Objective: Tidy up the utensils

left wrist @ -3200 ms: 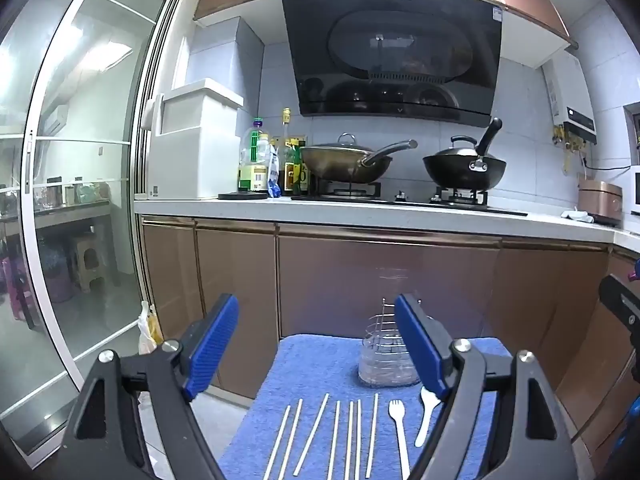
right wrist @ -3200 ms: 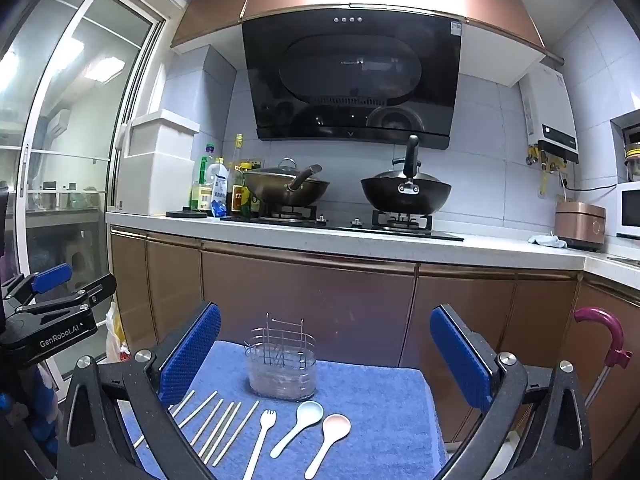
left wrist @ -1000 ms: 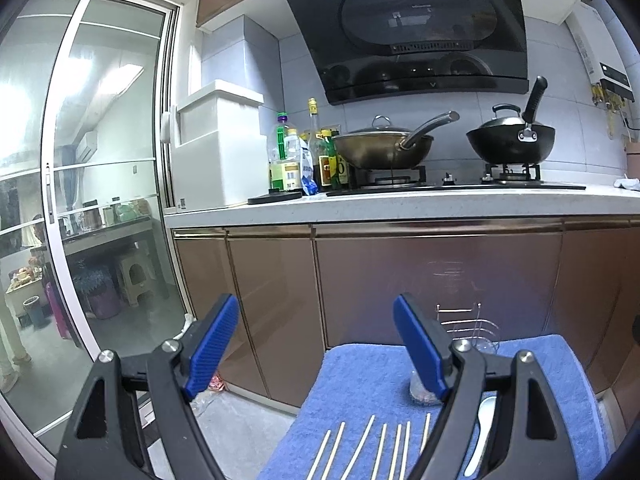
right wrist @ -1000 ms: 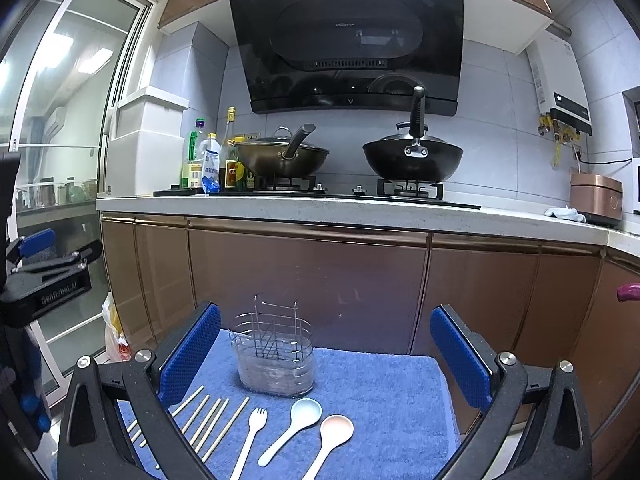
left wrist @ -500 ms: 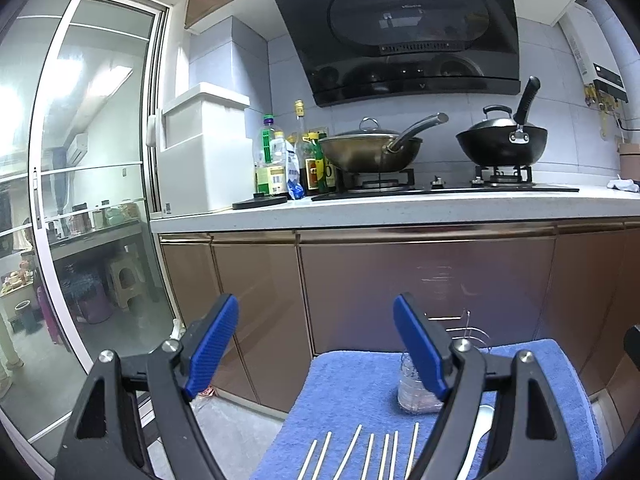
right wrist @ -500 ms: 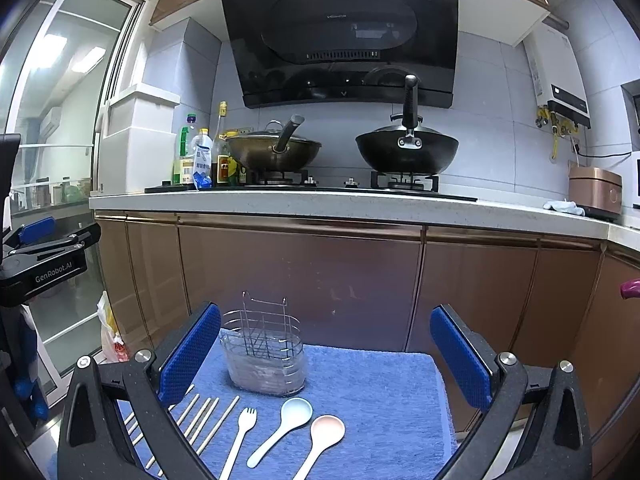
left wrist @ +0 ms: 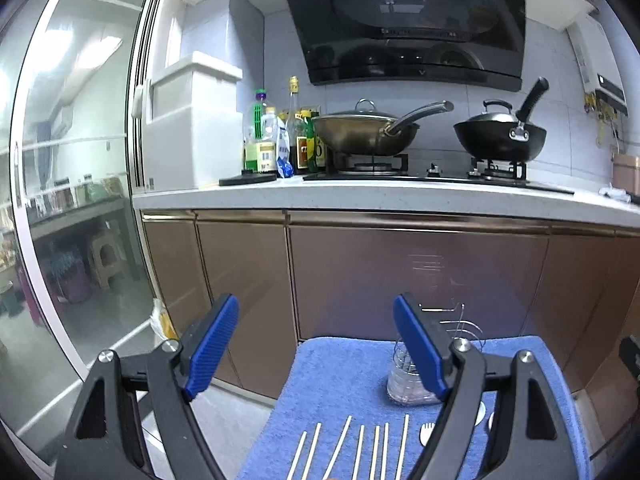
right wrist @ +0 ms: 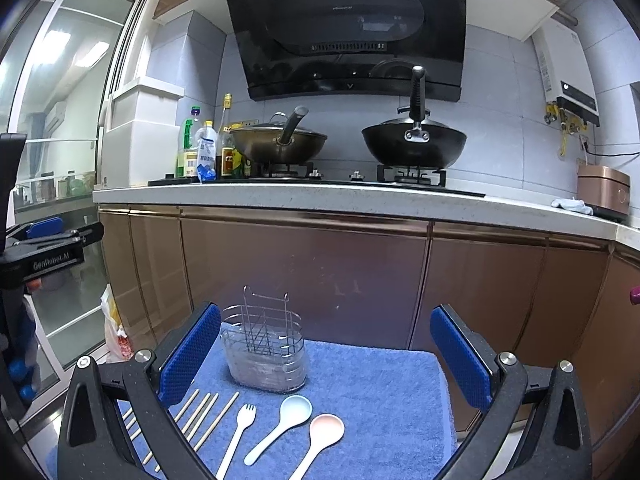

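On the blue towel point(right wrist: 372, 376), chopsticks point(right wrist: 202, 414), a white fork point(right wrist: 239, 428), a blue spoon point(right wrist: 286, 420) and a pink spoon point(right wrist: 320, 438) lie side by side, handles toward the near edge. Behind them stands the wire caddy point(right wrist: 262, 354), seemingly empty. Left gripper point(left wrist: 316, 344) and right gripper point(right wrist: 326, 354) hover, jaws spread, holding nothing.

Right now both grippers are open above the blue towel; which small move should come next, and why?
Probably lower the right gripper onto the pale blue spoon. Both grippers are open and hold nothing, the wire holder looks empty, and the spoon lies free on the towel, between the fork and pink spoon.
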`<state>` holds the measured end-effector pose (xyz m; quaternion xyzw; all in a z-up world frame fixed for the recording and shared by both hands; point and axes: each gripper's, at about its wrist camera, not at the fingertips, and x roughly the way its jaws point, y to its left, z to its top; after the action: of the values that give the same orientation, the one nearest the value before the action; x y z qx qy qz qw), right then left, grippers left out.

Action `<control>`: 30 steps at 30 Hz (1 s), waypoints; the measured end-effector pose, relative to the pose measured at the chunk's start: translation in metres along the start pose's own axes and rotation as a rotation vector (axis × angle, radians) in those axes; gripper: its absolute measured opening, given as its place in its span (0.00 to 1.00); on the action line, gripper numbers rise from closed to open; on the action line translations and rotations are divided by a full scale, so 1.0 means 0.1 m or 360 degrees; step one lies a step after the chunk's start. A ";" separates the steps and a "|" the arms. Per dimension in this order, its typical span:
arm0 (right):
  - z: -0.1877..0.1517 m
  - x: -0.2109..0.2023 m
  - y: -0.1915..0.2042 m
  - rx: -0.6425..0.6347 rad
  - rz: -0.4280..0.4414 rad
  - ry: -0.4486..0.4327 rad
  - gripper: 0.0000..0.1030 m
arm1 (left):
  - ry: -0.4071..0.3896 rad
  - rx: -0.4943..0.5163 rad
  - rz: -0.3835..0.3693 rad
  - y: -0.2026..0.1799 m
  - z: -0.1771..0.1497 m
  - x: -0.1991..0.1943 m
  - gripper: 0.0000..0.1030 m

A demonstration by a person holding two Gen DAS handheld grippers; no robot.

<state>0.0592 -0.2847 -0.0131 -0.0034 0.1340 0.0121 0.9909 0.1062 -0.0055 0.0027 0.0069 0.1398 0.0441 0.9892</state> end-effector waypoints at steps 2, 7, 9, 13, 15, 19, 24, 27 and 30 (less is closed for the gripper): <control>-0.02 0.04 -0.02 0.0007 0.0018 0.0028 1.00 | 0.0021 -0.0018 -0.0020 0.06 -0.04 0.05 0.77; -0.18 0.30 -0.12 0.0032 0.0077 0.0176 0.95 | 0.0290 0.0038 -0.0162 0.10 -0.31 0.40 0.77; -0.27 0.45 -0.18 0.0057 0.0103 0.0268 0.86 | 0.0452 0.0028 -0.0261 0.10 -0.49 0.59 0.77; -0.51 0.84 -0.28 0.0123 0.0196 0.0489 0.72 | 0.0801 0.0013 -0.0446 0.01 -0.87 1.04 0.76; -0.66 1.10 -0.34 0.0170 0.0278 0.0633 0.63 | 0.0963 -0.0004 -0.0500 -0.04 -1.07 1.26 0.75; -0.99 1.51 -0.48 0.0261 0.0368 0.0876 0.50 | 0.1204 -0.0012 -0.0525 -0.13 -1.41 1.64 0.60; -1.25 1.79 -0.53 0.0317 0.0414 0.1019 0.43 | 0.1385 -0.0008 -0.0490 -0.21 -1.69 2.00 0.39; -1.33 1.89 -0.54 0.0319 0.0427 0.1069 0.42 | 0.1466 -0.0006 -0.0478 -0.22 -1.82 2.15 0.32; -1.39 1.96 -0.55 0.0312 0.0439 0.1114 0.42 | 0.1519 -0.0022 -0.0482 -0.21 -1.89 2.28 0.27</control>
<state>0.2125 -0.3363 -0.1987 0.1056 0.4636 0.1305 0.8700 0.2739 -0.0056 -0.2426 -0.0409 0.5761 -0.1008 0.8101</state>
